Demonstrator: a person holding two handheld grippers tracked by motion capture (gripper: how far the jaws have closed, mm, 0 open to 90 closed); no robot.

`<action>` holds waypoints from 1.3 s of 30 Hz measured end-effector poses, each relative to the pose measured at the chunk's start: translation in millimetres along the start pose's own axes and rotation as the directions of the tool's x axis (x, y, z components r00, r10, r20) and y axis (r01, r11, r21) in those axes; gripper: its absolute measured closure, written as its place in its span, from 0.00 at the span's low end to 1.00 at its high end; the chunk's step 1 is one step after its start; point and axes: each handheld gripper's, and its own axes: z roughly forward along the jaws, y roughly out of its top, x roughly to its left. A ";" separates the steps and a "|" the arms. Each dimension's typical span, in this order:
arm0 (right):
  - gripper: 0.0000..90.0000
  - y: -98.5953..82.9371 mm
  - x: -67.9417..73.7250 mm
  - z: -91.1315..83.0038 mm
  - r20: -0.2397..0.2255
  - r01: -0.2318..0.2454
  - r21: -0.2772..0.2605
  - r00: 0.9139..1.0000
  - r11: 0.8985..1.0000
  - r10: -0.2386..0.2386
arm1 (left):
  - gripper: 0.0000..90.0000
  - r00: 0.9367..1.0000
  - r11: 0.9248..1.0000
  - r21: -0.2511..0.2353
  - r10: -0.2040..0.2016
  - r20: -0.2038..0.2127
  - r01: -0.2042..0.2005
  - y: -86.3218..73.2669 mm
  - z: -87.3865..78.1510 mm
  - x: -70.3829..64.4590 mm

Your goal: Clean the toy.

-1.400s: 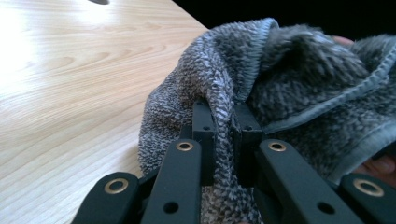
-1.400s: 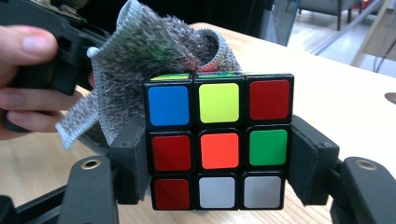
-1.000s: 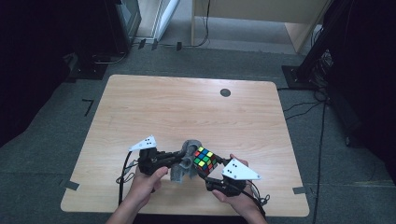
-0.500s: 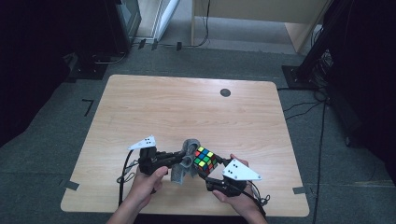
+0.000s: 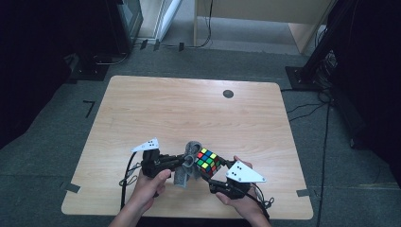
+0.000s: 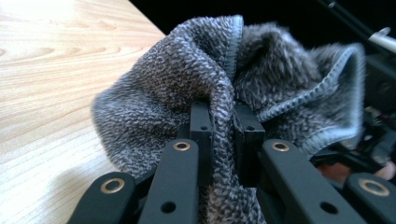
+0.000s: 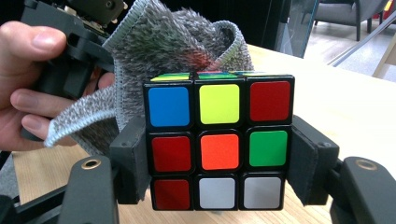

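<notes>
Left gripper (image 6: 223, 126): black jaws, square-ended, on flat black link arms pinned with brass-coloured rivets; small screw holes in the links. Right gripper (image 7: 219, 158): same black links and brass rivets, jaws faced with dark grey pads. Each carries a pale grey three-cornered plate with dark dots and trails a black cable; forearms bare.

Both hands hold grippers low and close together, left gripper (image 5: 187, 163) and right gripper (image 5: 215, 172) jaws clamped.

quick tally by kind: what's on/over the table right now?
Hand-held grippers: 2, left and right
Puzzle cube: 1
Grey cloth: 1
Black disc on the table: 1
Total: 5
</notes>
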 end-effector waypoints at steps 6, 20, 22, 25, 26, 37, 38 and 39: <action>0.38 2.3 3.2 -0.5 -0.010 0.007 -0.008 1.000 1.000 -0.007 | 0.91 0.999 0.996 0.092 -0.005 -0.033 0.008 -5.5 11.7 1.8; 0.38 2.1 3.3 -1.0 -0.009 0.006 -0.010 1.000 1.000 -0.006 | 0.90 0.998 0.993 0.090 -0.069 -0.007 0.070 -2.1 7.3 2.6; 0.38 2.7 4.8 -1.2 -0.010 0.013 -0.010 1.000 1.000 -0.013 | 0.90 0.998 0.993 0.091 -0.068 -0.011 0.068 -1.8 7.8 2.0; 0.38 0.1 2.1 -0.1 -0.010 0.005 -0.002 1.000 1.000 -0.006 | 0.91 0.997 0.996 0.053 -0.077 0.006 0.076 2.1 1.3 1.2; 0.38 -1.0 1.1 0.4 -0.003 0.007 0.004 1.000 1.000 -0.007 | 0.91 0.997 0.996 0.033 -0.079 0.017 0.078 4.0 -1.8 0.8; 0.38 0.5 6.6 0.5 -0.008 0.029 0.002 1.000 1.000 -0.029 | 0.90 0.997 0.996 0.061 -0.071 -0.013 0.072 1.0 3.1 0.1; 0.38 -0.5 6.0 1.1 -0.007 0.032 0.006 0.999 0.999 -0.032 | 0.91 0.998 0.996 0.049 -0.070 -0.007 0.071 2.2 1.0 -0.5; 0.38 -1.0 5.1 1.3 -0.007 0.026 0.009 1.000 1.000 -0.026 | 0.91 0.998 0.997 0.034 -0.068 0.000 0.068 3.3 -1.1 -1.0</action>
